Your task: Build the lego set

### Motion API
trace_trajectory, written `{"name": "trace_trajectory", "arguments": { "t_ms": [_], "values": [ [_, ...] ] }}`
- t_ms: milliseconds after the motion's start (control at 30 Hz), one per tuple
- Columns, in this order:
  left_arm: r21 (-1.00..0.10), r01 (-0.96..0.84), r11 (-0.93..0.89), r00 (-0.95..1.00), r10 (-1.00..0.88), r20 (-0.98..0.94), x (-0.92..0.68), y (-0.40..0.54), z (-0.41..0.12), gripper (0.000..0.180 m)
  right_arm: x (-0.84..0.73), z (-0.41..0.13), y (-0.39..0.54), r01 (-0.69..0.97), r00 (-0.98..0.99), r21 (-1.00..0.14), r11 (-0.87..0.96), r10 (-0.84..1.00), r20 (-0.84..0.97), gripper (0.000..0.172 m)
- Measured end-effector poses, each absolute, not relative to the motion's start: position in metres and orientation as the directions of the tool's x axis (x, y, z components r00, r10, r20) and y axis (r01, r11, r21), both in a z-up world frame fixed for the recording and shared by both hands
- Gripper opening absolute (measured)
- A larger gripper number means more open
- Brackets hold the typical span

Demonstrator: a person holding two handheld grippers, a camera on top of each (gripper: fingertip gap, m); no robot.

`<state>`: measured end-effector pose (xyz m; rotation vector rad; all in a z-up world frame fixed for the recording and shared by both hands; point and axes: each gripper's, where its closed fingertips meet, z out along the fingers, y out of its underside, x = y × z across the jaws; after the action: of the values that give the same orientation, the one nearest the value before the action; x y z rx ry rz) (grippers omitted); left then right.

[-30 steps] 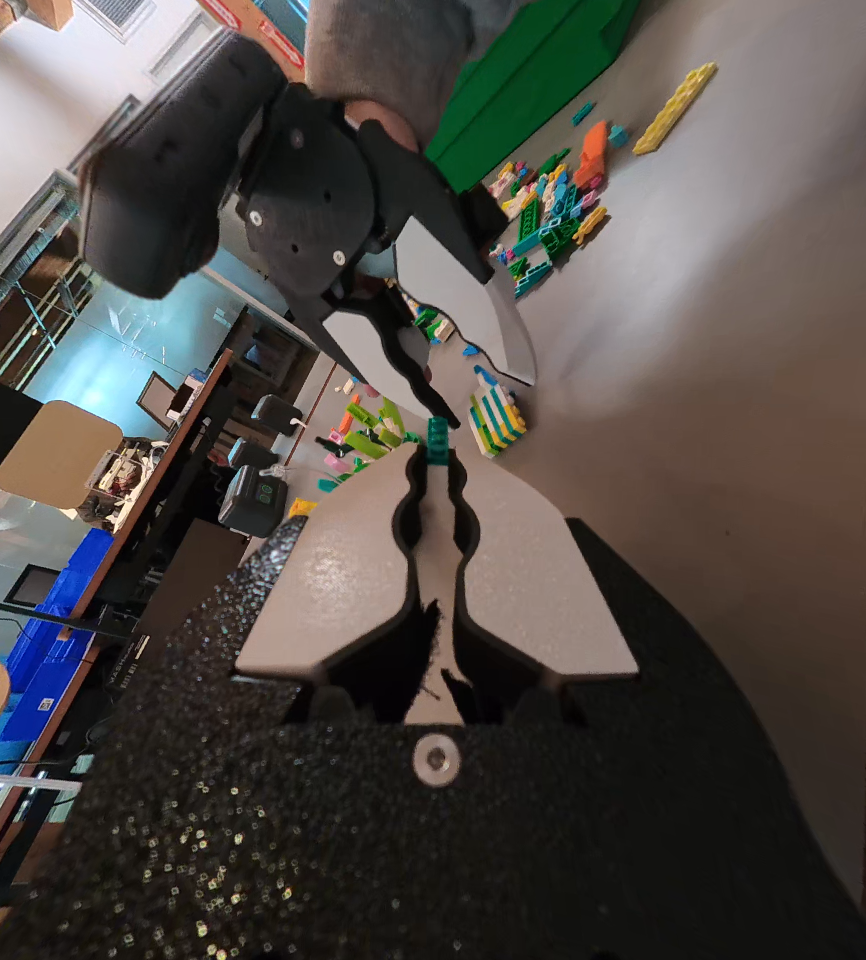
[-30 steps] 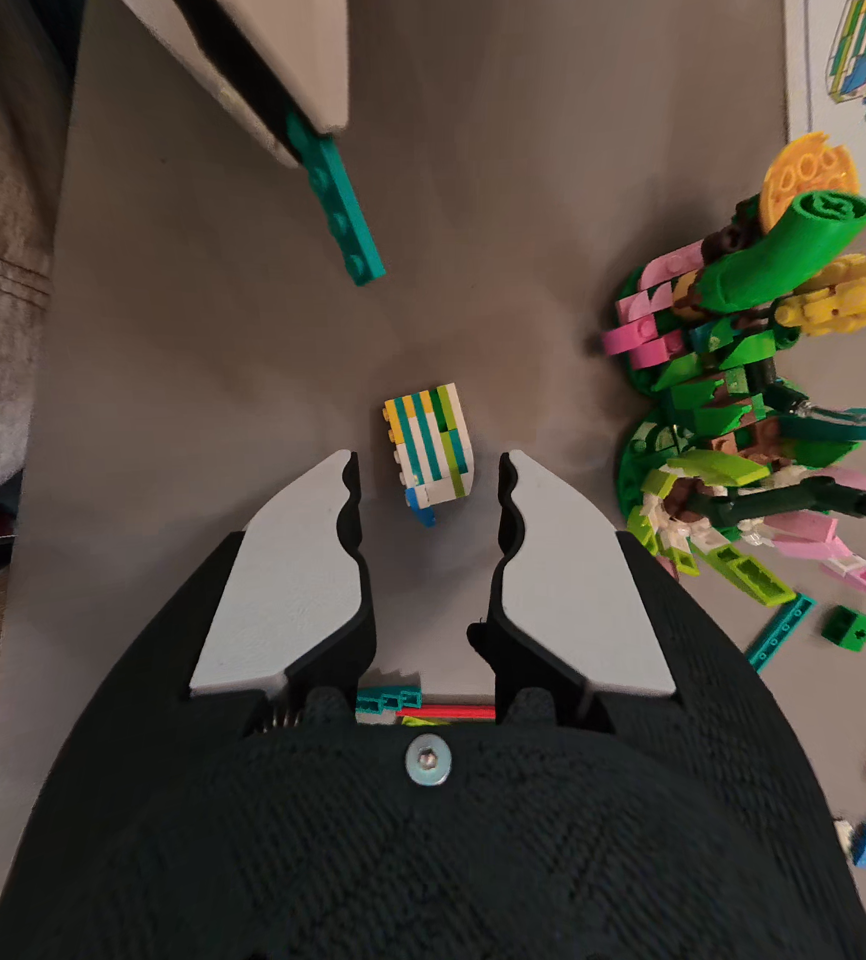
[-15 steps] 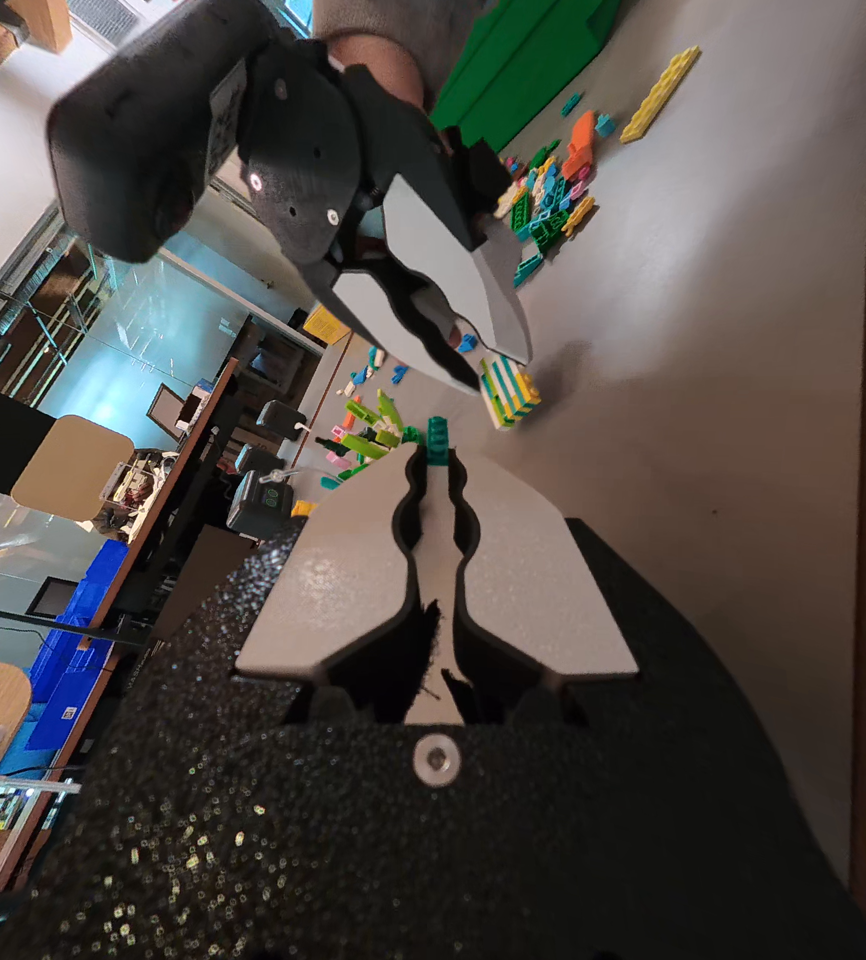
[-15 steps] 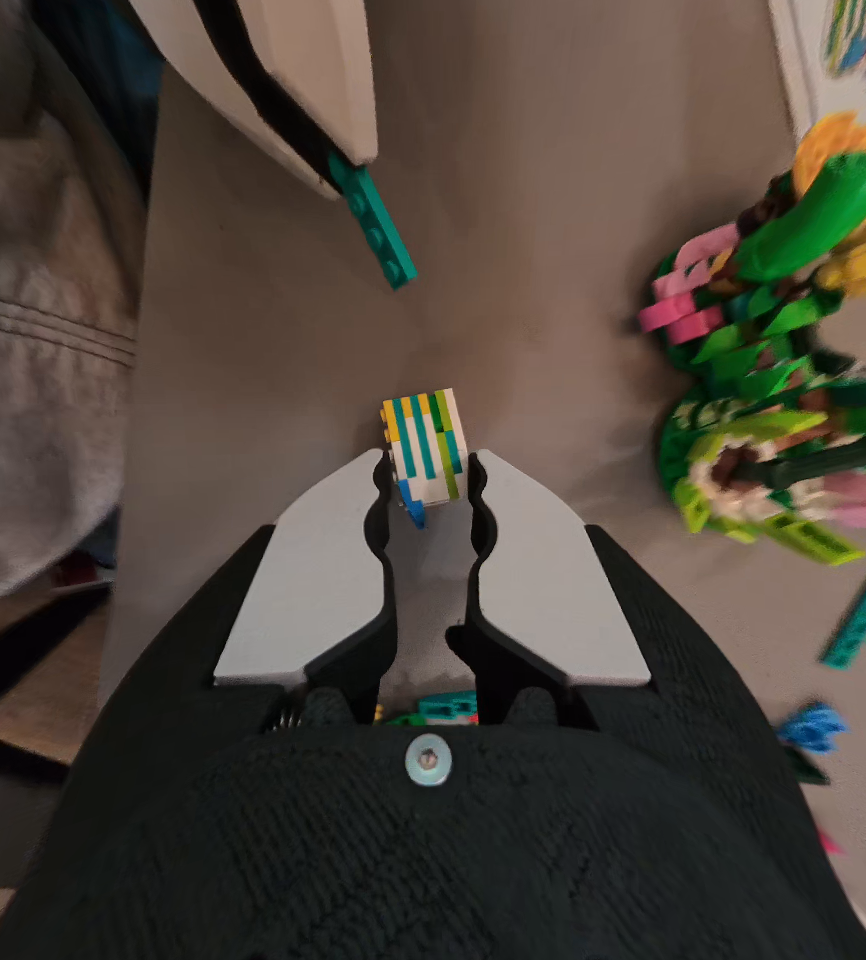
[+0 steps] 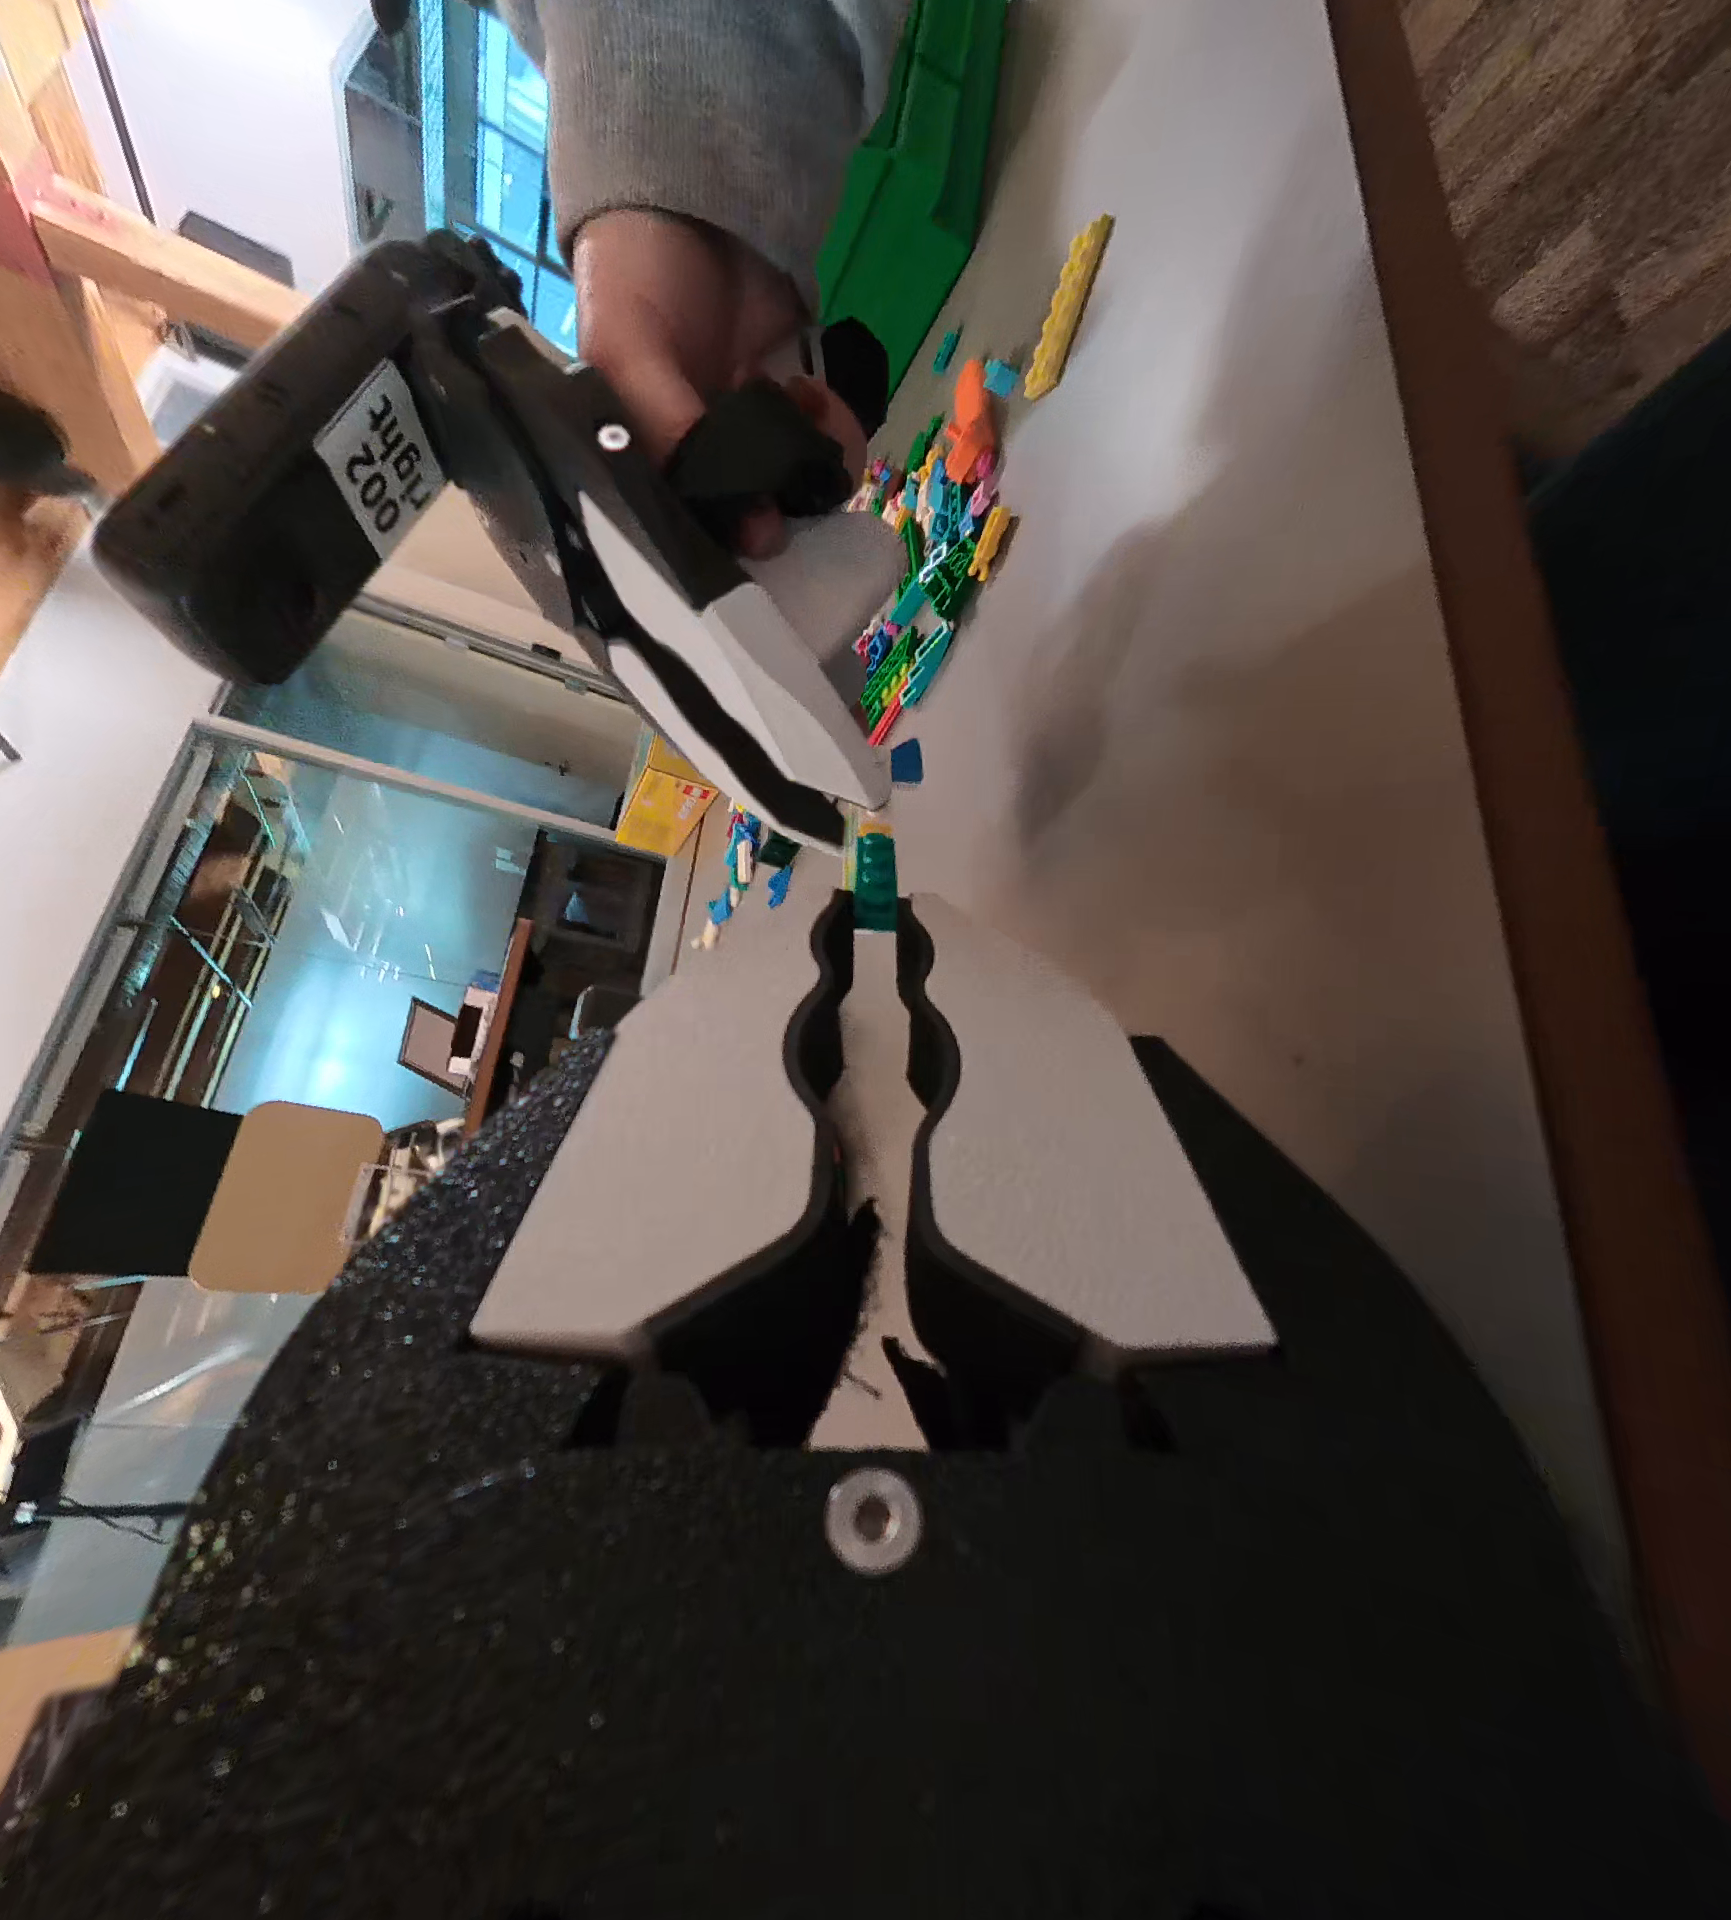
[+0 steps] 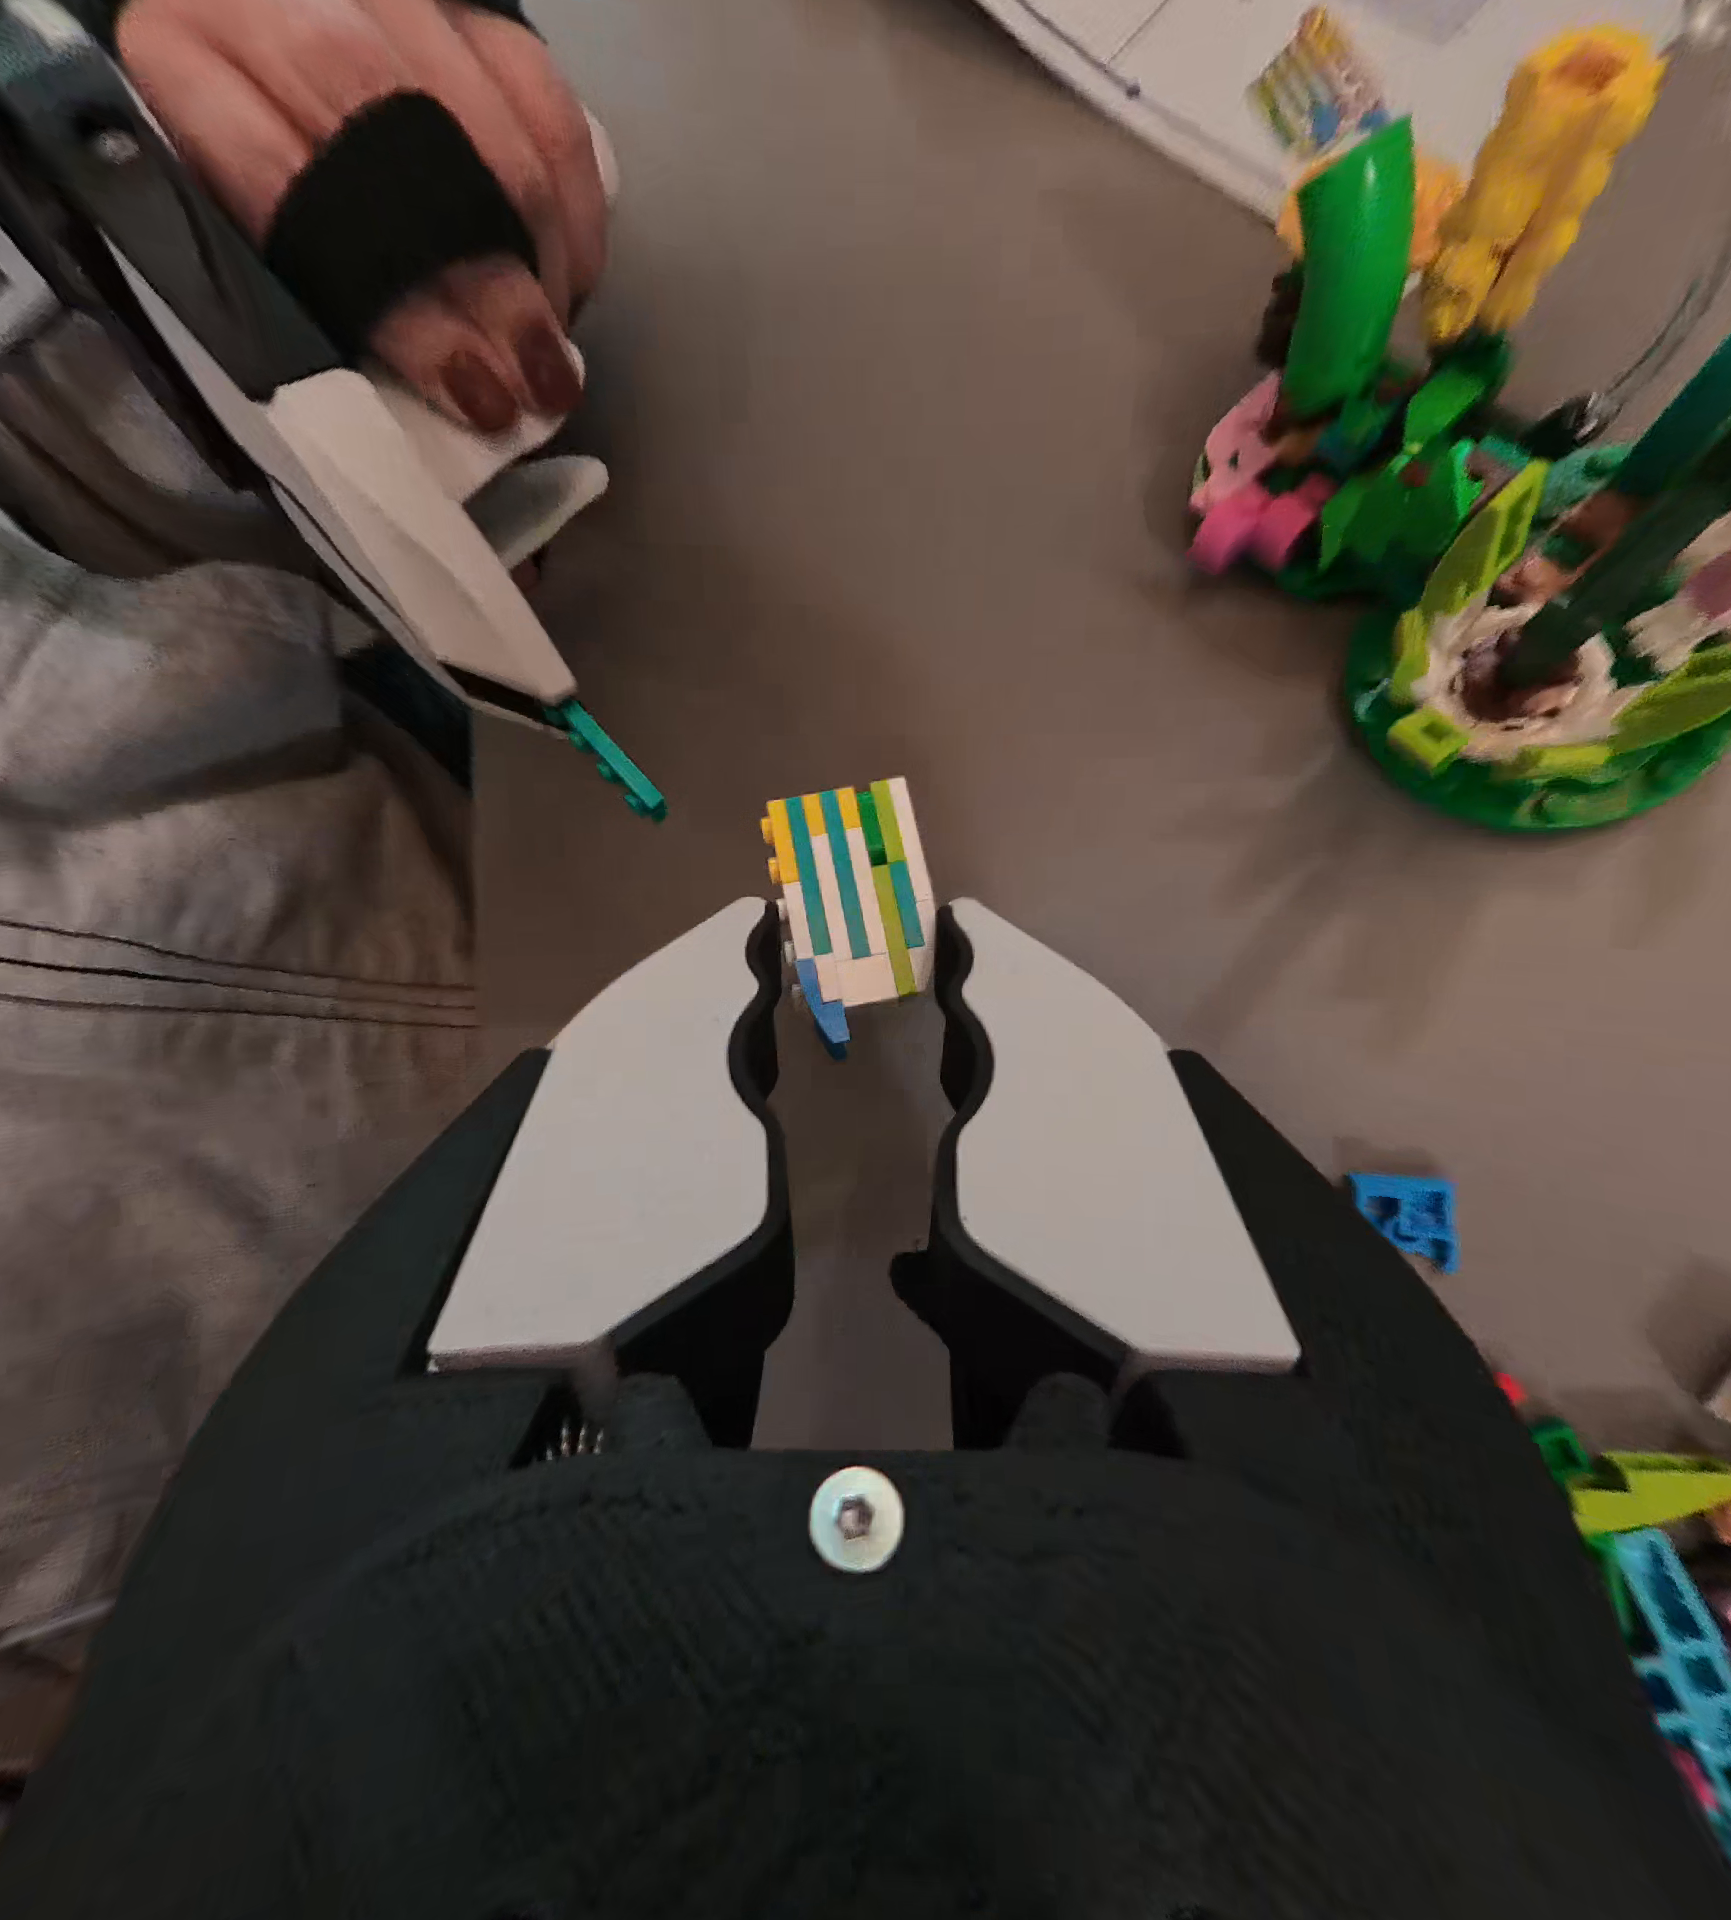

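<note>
Right gripper (image 6: 856, 914) clamped on the striped brick block (image 6: 848, 894) – pads pressing both sides, lifted above the grey table (image 6: 944, 520). Left gripper (image 5: 876, 914) nearly closed on a teal plate (image 5: 876, 883) – tip just left of the block

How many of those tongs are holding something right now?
2. The left tongs pinch a thin teal plate; the right tongs clamp a striped brick block over the grey table.
</note>
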<state>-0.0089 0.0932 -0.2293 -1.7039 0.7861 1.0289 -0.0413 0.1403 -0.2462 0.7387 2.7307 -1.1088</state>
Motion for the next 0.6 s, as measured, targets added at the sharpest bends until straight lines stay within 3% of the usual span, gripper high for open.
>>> {"name": "trace_trajectory", "arguments": {
  "t_ms": [133,367,433,600],
  "values": [
    [-0.335,-0.894,-0.297,0.382,-0.115,-0.917,-0.010,0.096,-0.236,0.008,-0.038,-0.255,0.143,0.352,-0.922,-0.617,0.704,0.374,-0.099,0.027],
    [-0.270,-0.924,-0.270,0.331,-0.213,-0.919,-0.005,0.103,-0.250,0.008,-0.035,-0.267,0.147,0.291,-0.943,-0.564,0.773,0.330,-0.035,0.030],
    [-0.279,-0.924,-0.263,0.337,-0.209,-0.918,-0.003,0.104,-0.249,0.008,-0.033,-0.262,0.148,0.239,-0.958,-0.579,0.780,0.288,-0.008,0.041],
    [-0.283,-0.928,-0.244,0.335,-0.205,-0.920,0.003,0.107,-0.247,0.008,-0.005,-0.236,0.132,0.054,-0.992,-0.687,0.725,0.115,0.043,0.037]
  ]
}}
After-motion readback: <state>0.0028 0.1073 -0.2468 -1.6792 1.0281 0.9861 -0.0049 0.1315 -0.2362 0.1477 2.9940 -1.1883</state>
